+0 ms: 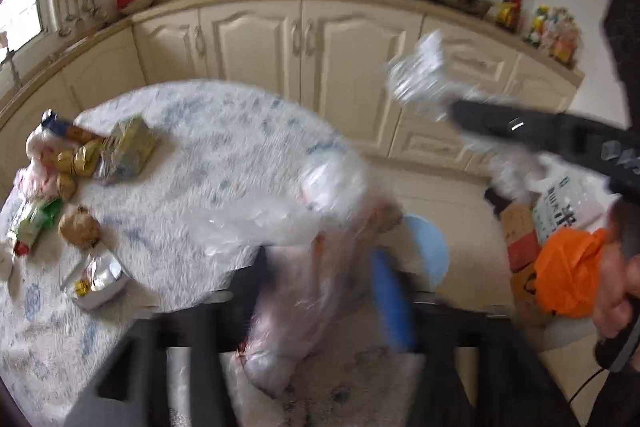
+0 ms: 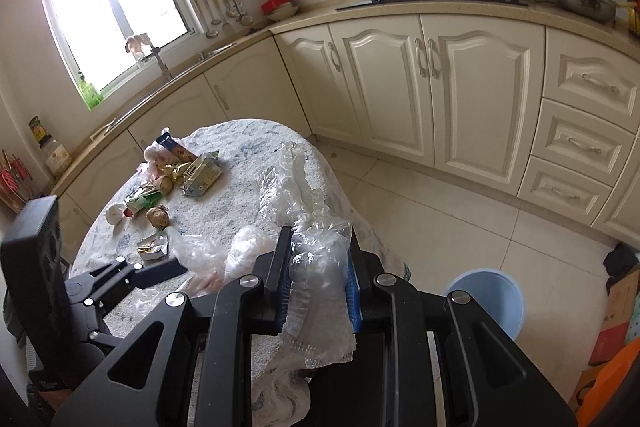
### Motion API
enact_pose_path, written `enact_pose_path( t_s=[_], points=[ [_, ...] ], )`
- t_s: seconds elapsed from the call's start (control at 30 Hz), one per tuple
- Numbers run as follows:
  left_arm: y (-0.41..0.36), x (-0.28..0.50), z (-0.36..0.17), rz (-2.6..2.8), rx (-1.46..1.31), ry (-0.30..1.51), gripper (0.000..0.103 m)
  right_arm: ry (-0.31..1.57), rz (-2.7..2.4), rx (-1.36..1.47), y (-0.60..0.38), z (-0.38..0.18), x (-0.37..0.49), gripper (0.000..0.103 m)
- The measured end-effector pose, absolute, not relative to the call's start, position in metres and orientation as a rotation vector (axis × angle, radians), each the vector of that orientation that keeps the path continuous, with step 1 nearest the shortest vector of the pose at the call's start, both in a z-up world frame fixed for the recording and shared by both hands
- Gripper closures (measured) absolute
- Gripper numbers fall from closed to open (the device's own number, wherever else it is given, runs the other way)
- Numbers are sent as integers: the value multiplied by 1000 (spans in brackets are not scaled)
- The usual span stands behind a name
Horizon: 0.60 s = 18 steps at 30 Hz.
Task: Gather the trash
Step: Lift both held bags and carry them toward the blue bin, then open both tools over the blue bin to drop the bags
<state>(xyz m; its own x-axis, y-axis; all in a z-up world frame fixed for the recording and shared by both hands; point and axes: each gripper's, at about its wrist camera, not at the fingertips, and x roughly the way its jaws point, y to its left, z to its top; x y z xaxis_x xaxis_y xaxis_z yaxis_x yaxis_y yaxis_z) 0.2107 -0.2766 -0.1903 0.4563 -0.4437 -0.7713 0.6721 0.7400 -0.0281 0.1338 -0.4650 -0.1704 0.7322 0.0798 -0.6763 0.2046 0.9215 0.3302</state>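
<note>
My right gripper point(image 2: 320, 231) is shut on a crumpled clear plastic wrapper point(image 2: 320, 275), held above the table's near edge. In the left wrist view that gripper point(image 1: 464, 115) comes in from the right with the wrapper point(image 1: 420, 75) at its tip. The left gripper point(image 1: 320, 267) is low over the table with a clear, pinkish plastic bag point(image 1: 304, 299) lying between its parted jaws; the picture is blurred. From the right wrist view, the left gripper point(image 2: 172, 267) reaches in at the left toward the bag point(image 2: 200, 251). More trash lies on the far left of the table point(image 2: 248, 155): a carton point(image 2: 204, 173), a green packet point(image 2: 140, 203), a foil wrapper point(image 2: 150, 247).
A light blue bin point(image 2: 486, 299) stands on the tiled floor right of the table. Cardboard boxes and an orange bag point(image 1: 568, 271) lie at the far right. A person's hand point(image 1: 616, 287) holds the right gripper. Cream cabinets and a counter run behind.
</note>
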Motion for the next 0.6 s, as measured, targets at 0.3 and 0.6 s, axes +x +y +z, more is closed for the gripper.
enact_pose_path(
  t_s=[0.3, 0.6],
  points=[
    [-273, 225, -180, -713, 171, 877, 80, 736, -93, 422, -476, -168, 127, 81],
    [-282, 214, -157, -747, 158, 814, 81, 711, -147, 437, -502, -163, 110, 80]
  ],
)
